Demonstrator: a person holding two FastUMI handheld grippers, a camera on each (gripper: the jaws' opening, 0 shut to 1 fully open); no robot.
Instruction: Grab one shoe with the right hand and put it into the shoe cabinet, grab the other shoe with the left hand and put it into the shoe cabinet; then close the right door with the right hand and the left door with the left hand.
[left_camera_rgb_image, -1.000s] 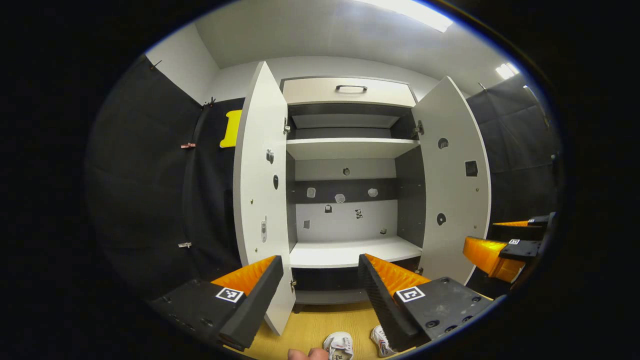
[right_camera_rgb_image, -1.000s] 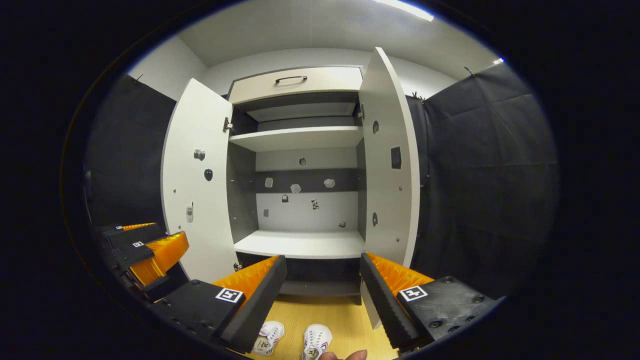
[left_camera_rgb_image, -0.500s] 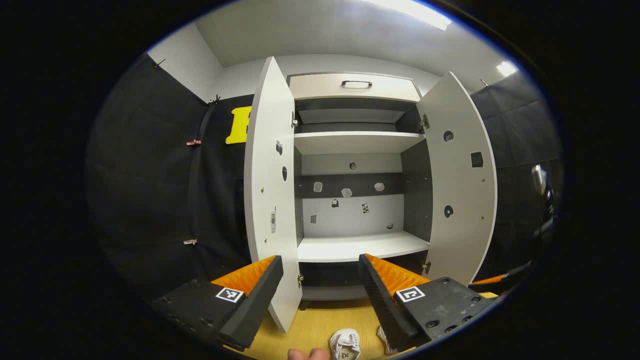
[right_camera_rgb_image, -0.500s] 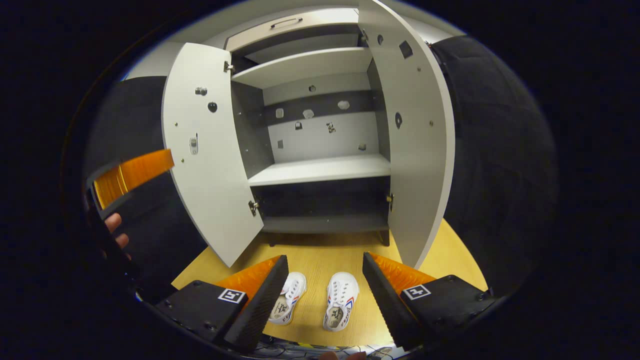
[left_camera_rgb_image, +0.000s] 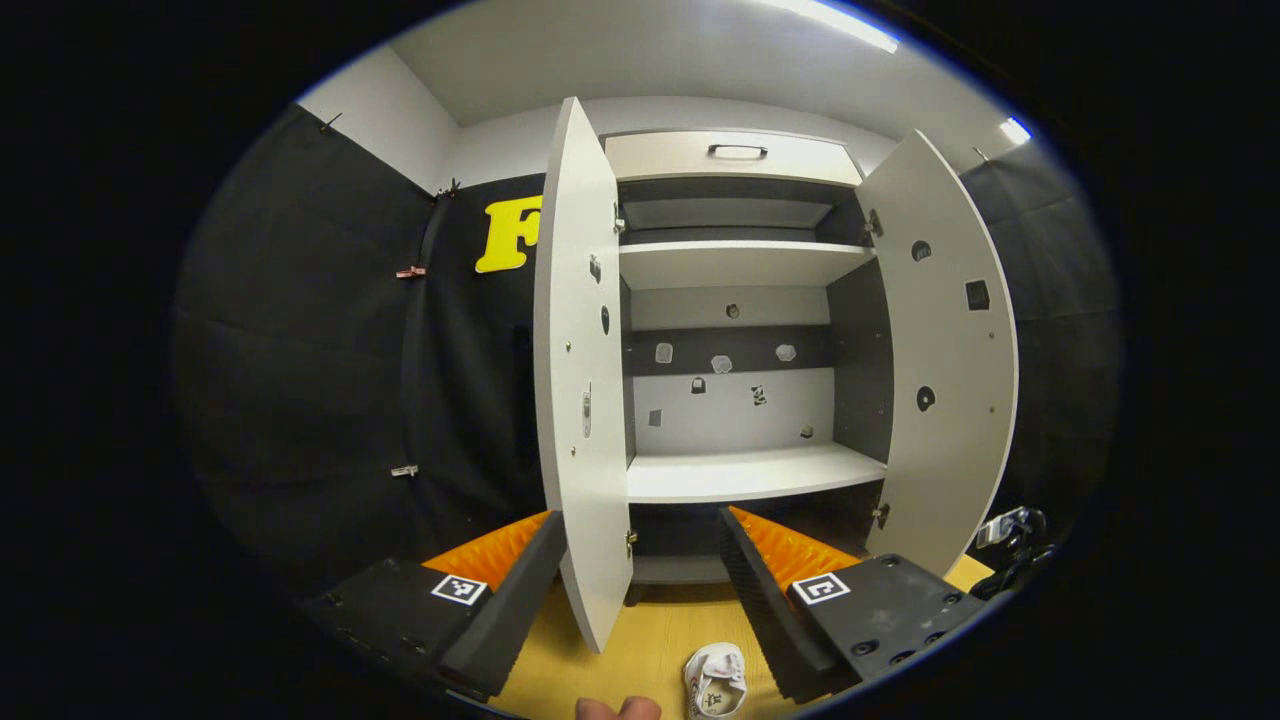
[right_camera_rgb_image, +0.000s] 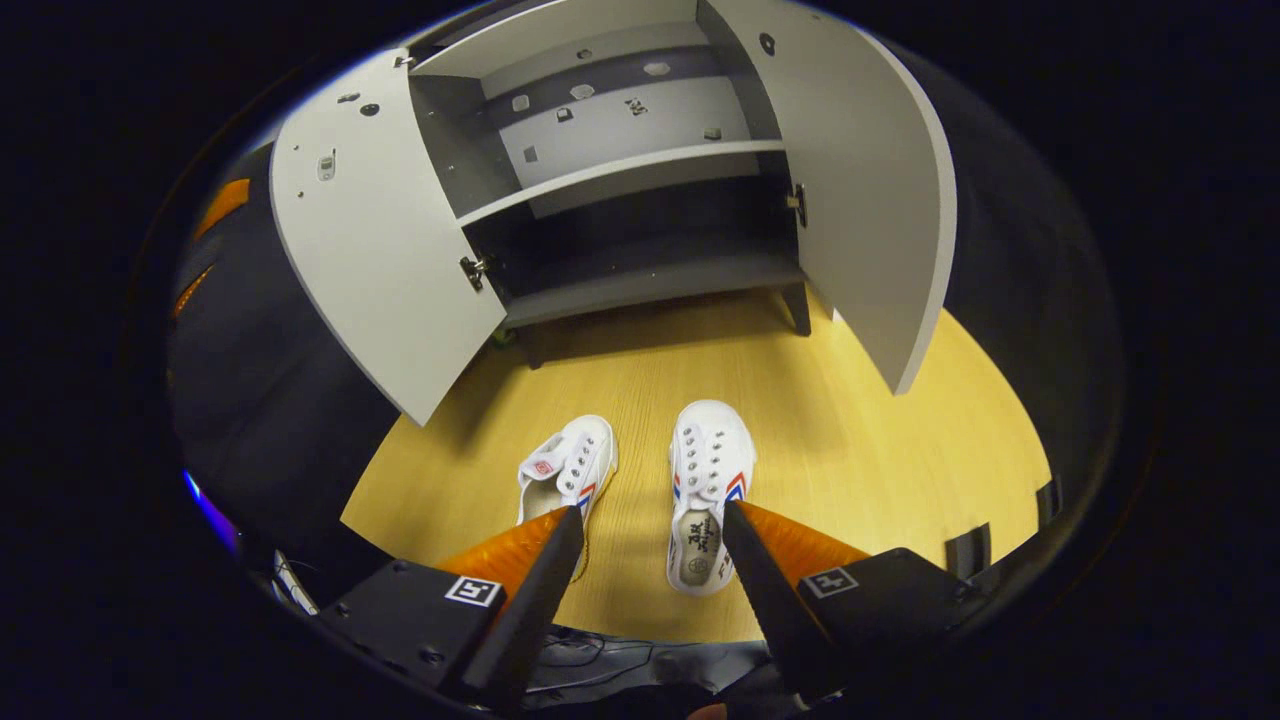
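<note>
Right gripper view: right claw (right_camera_rgb_image: 648, 535) gapes wide, empty, above the right shoe (right_camera_rgb_image: 707, 480), probably light, soft canvas; pinch its heel collar.

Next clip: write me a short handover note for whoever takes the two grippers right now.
Right gripper: open, empty, above the two white canvas shoes with red and blue stripes, on the yellow wood floor.
Left gripper: open, empty, facing the white shoe cabinet.
Both cabinet doors, left door and right door, are open; shelves bare.
Done: nothing.
Left: both shoes in, then both doors shut.
</note>
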